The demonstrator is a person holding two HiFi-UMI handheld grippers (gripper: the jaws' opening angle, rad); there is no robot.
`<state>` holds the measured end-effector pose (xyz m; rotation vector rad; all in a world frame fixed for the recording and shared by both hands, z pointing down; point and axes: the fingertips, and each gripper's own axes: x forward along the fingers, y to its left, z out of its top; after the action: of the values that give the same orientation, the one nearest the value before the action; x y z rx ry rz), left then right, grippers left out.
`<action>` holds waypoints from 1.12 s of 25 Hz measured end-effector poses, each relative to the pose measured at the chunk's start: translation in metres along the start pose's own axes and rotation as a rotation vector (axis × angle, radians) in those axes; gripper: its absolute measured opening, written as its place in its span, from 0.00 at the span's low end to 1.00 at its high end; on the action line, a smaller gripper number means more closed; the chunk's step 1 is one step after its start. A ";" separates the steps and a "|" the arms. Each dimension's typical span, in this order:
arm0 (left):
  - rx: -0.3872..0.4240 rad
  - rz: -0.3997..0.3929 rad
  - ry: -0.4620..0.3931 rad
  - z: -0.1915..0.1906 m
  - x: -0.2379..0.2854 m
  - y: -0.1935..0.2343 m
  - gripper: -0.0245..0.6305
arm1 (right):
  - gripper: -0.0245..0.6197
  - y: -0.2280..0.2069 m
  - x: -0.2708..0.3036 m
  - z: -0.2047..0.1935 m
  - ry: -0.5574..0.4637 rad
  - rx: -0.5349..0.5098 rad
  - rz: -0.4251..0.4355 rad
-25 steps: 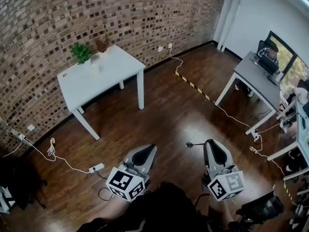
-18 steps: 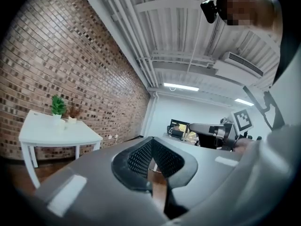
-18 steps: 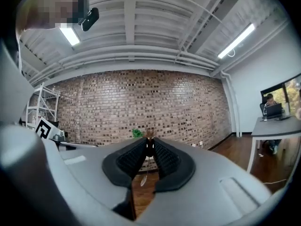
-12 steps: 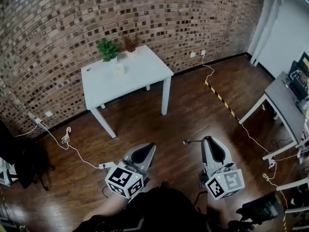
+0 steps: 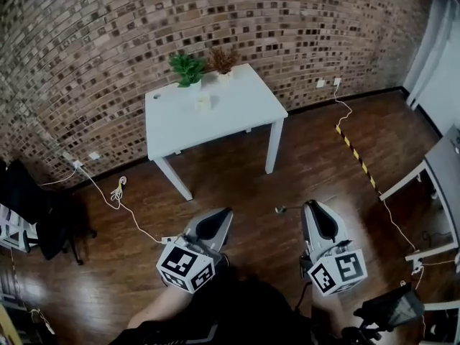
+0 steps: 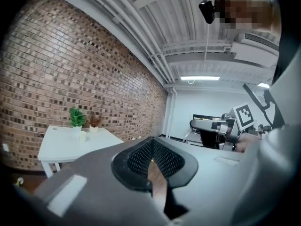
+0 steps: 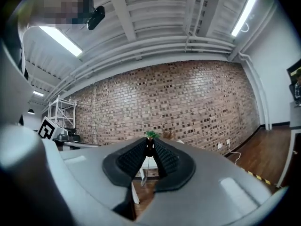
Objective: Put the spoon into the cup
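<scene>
Head view shows the right tool (image 5: 314,205) clenched on the slim metal spoon (image 5: 285,210), the left tool (image 5: 224,213) closed empty, and the small cream cup (image 5: 203,101) well apart on the white worktop (image 5: 241,113); the thinly gripped spoon may pivot or slip.

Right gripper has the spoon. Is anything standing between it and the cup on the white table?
Nothing visible does. From the spoon in the right gripper, only wooden floor leads to the white table. The cup stands on its far half, with the green plant behind it.
</scene>
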<state>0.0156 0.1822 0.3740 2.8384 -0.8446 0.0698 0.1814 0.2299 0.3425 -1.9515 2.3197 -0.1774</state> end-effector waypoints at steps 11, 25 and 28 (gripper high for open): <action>-0.028 0.093 -0.041 0.021 0.021 0.107 0.03 | 0.12 0.013 0.119 0.002 0.019 -0.003 0.067; -0.052 0.157 -0.089 0.048 0.015 0.281 0.03 | 0.12 0.070 0.292 0.007 0.064 -0.053 0.110; -0.068 0.153 -0.092 0.046 0.019 0.309 0.03 | 0.12 0.078 0.321 0.003 0.075 -0.051 0.106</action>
<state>-0.1372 -0.0907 0.3796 2.7273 -1.0612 -0.0681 0.0516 -0.0732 0.3254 -1.8687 2.4922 -0.1883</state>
